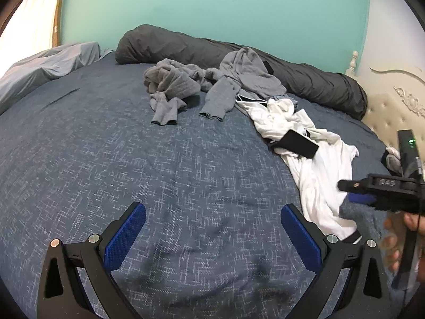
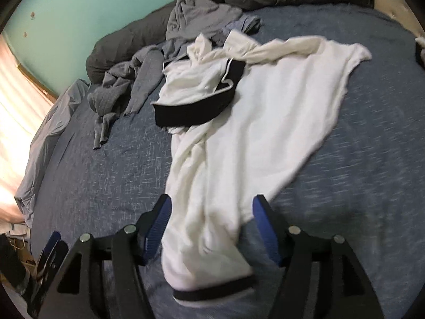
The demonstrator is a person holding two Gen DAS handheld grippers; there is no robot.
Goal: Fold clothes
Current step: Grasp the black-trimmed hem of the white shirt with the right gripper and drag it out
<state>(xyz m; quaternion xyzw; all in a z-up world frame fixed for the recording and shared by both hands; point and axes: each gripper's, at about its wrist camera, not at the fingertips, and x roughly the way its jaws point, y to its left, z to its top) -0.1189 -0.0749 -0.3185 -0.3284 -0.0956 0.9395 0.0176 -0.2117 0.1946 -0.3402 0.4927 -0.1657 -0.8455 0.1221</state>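
Observation:
A white garment with black cuffs [image 2: 252, 133] lies spread on the blue bedspread [image 2: 106, 175]. Its near end, with one black cuff, runs between the fingers of my right gripper [image 2: 212, 200]. The blue pads stand apart on either side of the cloth and do not press on it. In the left wrist view the same white garment [image 1: 318, 175] lies at the right, and my right gripper [image 1: 356, 192] shows side-on over its near end. My left gripper [image 1: 212, 210] stands open above bare bedspread [image 1: 132, 146], holding nothing. Crumpled grey tops [image 1: 186, 85] lie further back.
A rolled dark grey duvet [image 1: 212, 50] runs along the far side below the green wall. A cream tufted headboard [image 1: 393, 111] stands at the right, a pale grey sheet heap [image 1: 47, 63] at the left. A hand [image 1: 398, 239] holds the right gripper's handle.

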